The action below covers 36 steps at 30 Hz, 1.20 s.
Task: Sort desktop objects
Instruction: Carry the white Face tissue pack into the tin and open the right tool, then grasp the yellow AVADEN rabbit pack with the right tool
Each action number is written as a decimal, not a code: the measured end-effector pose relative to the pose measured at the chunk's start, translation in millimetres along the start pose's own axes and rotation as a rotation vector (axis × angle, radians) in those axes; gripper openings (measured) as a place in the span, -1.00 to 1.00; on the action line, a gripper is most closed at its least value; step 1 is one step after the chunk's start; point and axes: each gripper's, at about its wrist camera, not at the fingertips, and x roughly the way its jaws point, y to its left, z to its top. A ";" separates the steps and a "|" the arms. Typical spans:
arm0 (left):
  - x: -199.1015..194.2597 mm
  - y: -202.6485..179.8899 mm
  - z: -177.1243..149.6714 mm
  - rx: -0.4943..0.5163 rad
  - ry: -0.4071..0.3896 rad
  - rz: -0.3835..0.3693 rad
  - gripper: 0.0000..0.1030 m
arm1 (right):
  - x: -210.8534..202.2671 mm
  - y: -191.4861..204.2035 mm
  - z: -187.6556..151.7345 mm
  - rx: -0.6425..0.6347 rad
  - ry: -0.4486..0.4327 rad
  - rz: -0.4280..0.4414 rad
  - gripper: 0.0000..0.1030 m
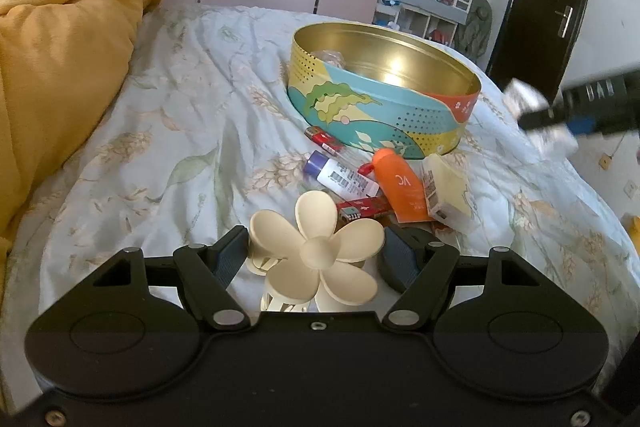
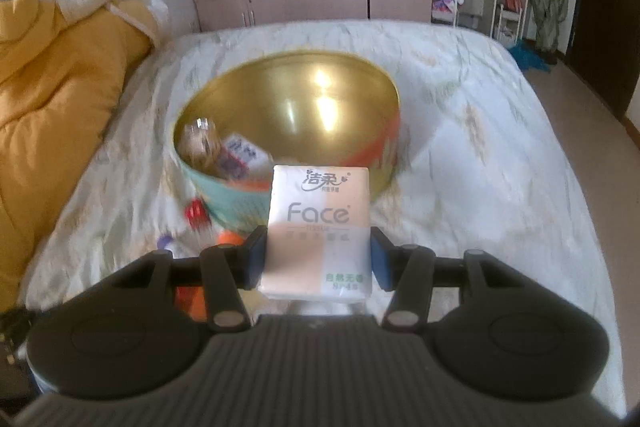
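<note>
Right gripper (image 2: 318, 259): fingers clamped on a tissue pack (image 2: 318, 231), held above the bed just short of the tin (image 2: 390, 147).
Left gripper (image 1: 314, 253): fingers closed against a cream flower hair clip (image 1: 316, 251), near the bed's near edge.
Tin: open, mid-bed, already holding a few items.
Loose: orange bottle (image 1: 400, 183), white tube (image 1: 340, 177), beside the tin.
Step, as judged: carrying to the tin. Next: clear the rim, then release.
</note>
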 end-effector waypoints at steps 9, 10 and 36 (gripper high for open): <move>0.6 0.2 -0.1 -0.001 0.003 -0.005 0.39 | 13.7 17.1 48.1 -0.036 -0.048 0.001 0.09; 0.9 0.1 -0.2 0.000 0.003 -0.006 0.39 | 15.5 18.7 51.5 -0.037 -0.049 0.002 0.09; 6.6 -2.6 -1.8 0.013 0.017 -0.022 0.39 | 48.9 34.4 12.8 0.045 0.161 0.039 0.83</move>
